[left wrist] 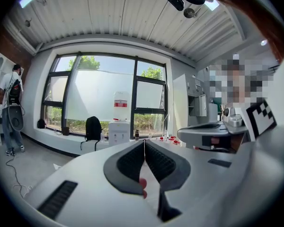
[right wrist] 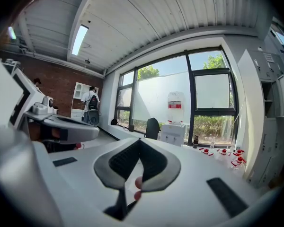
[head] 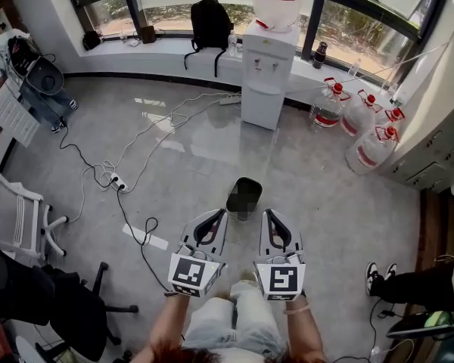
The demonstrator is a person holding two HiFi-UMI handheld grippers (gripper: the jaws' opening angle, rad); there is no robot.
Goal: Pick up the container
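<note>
A dark, open-topped container (head: 243, 187) stands on the grey floor just ahead of both grippers in the head view; it shows in neither gripper view. My left gripper (head: 220, 213) is a little to its lower left, jaws together with nothing between them. My right gripper (head: 266, 212) is a little to its lower right, likewise shut and empty. Both point forward and stay apart from the container. In the left gripper view the left gripper (left wrist: 144, 142) has its pads meeting in a closed line. The right gripper (right wrist: 139, 141) looks the same in its own view.
A white water dispenser (head: 267, 70) stands by the window beyond the container, with several water jugs (head: 362, 116) to its right. Cables and a power strip (head: 115, 180) run across the floor at left. Office chairs (head: 19, 218) stand at lower left. A backpack (head: 210, 23) sits on the sill.
</note>
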